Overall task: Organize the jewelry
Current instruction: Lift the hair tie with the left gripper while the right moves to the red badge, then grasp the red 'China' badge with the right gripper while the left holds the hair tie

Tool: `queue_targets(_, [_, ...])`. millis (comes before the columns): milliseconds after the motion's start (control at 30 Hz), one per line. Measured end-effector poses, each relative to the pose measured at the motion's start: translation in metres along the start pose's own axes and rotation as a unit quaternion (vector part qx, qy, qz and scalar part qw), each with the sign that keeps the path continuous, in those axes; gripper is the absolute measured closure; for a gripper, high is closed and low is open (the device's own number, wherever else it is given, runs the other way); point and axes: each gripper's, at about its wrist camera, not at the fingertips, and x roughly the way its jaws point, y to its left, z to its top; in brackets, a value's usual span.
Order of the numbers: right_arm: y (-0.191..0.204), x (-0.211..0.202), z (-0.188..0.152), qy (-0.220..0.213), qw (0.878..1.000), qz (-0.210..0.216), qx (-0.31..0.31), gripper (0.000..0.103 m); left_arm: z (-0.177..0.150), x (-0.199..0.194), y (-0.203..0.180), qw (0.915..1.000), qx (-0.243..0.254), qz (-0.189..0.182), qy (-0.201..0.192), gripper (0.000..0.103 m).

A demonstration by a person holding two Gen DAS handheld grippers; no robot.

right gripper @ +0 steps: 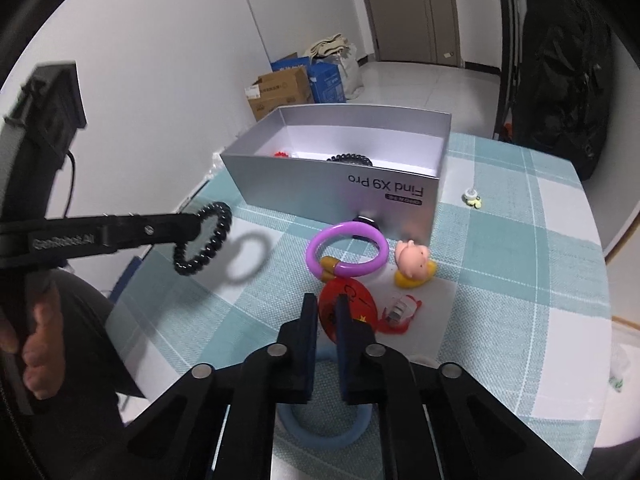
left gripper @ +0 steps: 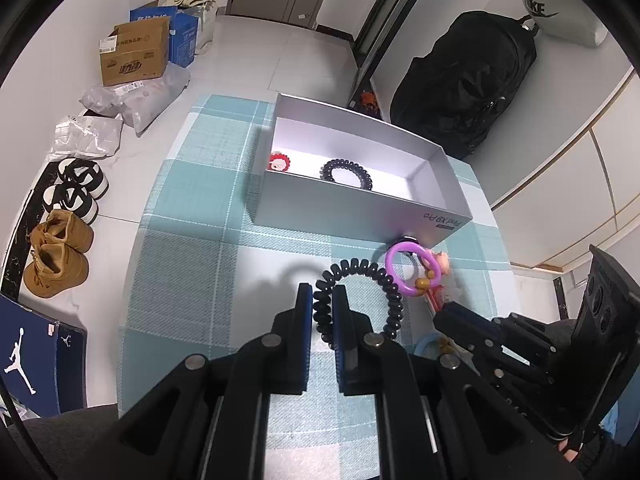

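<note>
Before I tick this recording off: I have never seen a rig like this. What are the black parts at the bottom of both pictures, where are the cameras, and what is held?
There is no robot here. A person holds a two-finger gripper in each hand, and a fisheye camera on each looks forward along its fingers. One picture comes from the left gripper, the other from the right gripper.

The left one is shut on a black spiral hair tie, lifted above the checked tablecloth; the right view shows it from the side. The right one is closed around a flat red disc lying on the cloth.

Near the disc lie a purple ring, a small pink pig figure and a blue ring. Behind them stands an open grey box already holding another black spiral tie and a small red piece.
</note>
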Motion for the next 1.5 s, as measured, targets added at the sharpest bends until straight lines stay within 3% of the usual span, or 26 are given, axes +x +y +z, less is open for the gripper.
queue_targets(233, [-0.01, -0.014, 0.001, -0.012, 0.999, 0.021, 0.027, 0.103, 0.001, 0.001, -0.004, 1.0, 0.006, -0.001, -0.004, 0.098])
queue_targets(433, [-0.015, -0.016, 0.002, -0.013, 1.0, -0.007, 0.024, 0.098, 0.004, 0.003, -0.005, 1.0, 0.007, -0.002, -0.003, 0.098])
queue_targets(467, [-0.017, -0.012, 0.002, -0.002, 1.0, -0.002, 0.028, 0.095, 0.004, 0.003, -0.004, 1.0, 0.007, -0.002, -0.001, 0.098])
queue_targets(533, [-0.019, -0.006, -0.001, 0.011, 0.999, 0.004, 0.035, 0.062, 0.004, 0.004, -0.005, 1.0, 0.006, -0.003, 0.001, 0.098])
queue_targets(600, [-0.019, -0.004, -0.002, 0.013, 0.999, 0.016, 0.041, 0.054, 0.004, 0.004, -0.004, 1.0, 0.005, -0.003, 0.001, 0.098])
queue_targets(700, [-0.015, -0.001, -0.002, 0.018, 0.999, 0.004, 0.031, 0.051, 0.005, 0.004, -0.004, 1.0, 0.001, -0.008, 0.002, 0.098])
queue_targets(833, [-0.011, 0.013, -0.004, 0.044, 0.999, -0.006, 0.023, 0.049, 0.005, 0.006, -0.004, 0.9999, 0.001, -0.01, 0.006, 0.098])
queue_targets(1000, [0.006, 0.022, -0.005, 0.046, 0.998, -0.041, -0.022, 0.049, 0.007, 0.006, -0.005, 0.9999, 0.002, -0.013, 0.008, 0.098])
queue_targets(1133, [0.013, 0.025, -0.006, 0.043, 0.995, -0.069, -0.05, 0.061, 0.007, 0.007, -0.005, 0.9999, 0.002, -0.015, 0.009, 0.098])
queue_targets(1500, [0.001, -0.004, 0.002, 0.005, 1.0, -0.024, -0.017, 0.061, 0.013, 0.001, -0.004, 0.9991, -0.012, -0.039, -0.01, 0.098])
